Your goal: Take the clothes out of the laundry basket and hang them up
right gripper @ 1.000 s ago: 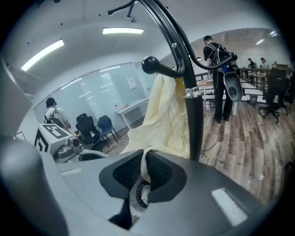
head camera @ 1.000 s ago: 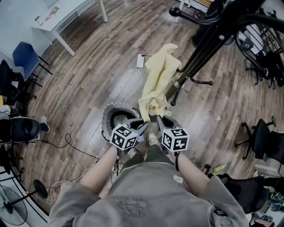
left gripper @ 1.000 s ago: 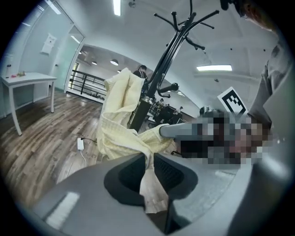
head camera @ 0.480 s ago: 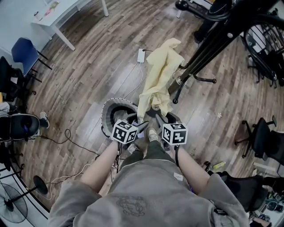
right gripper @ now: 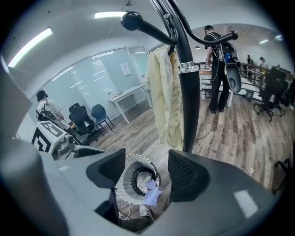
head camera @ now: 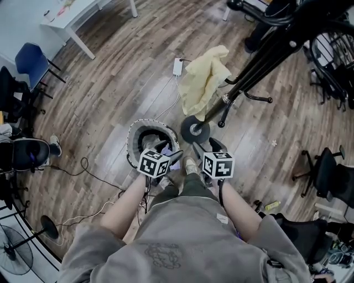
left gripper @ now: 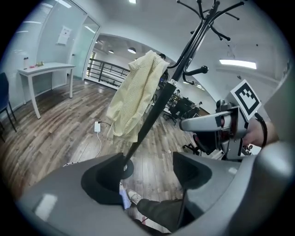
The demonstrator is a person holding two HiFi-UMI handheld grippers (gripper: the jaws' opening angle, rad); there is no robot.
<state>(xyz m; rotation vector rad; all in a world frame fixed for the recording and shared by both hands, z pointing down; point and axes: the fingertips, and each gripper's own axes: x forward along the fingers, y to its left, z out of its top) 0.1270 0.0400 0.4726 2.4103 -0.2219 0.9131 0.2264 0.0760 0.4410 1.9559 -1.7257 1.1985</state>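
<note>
Soft matt yellow cloth [head camera: 206, 80] drapes a glossy black stand [head camera: 265, 61] over wood-grain floor [head camera: 121, 83].

- two grippers: left gripper [left gripper: 150, 168] and right gripper [right gripper: 146, 167]
- two marker cubes: left cube [head camera: 154, 164] and right cube [head camera: 217, 164]
- one laundry basket [head camera: 135, 132]
- two pieces of clothing can be told apart in the basket: one white piece [right gripper: 144, 178] and one pale blue piece [right gripper: 151, 194]
- one yellow garment [head camera: 206, 77] on the stand
- one coat stand [head camera: 194, 130]
- one white table [head camera: 83, 16]
- one blue chair [head camera: 30, 65]
- one white power strip [head camera: 177, 66] on the floor
- one fan [head camera: 14, 260]
- two other people in the right gripper view: one person by the glass wall [right gripper: 47, 110] and one person with a backpack [right gripper: 216, 55]; farther figures are too small to count
</note>
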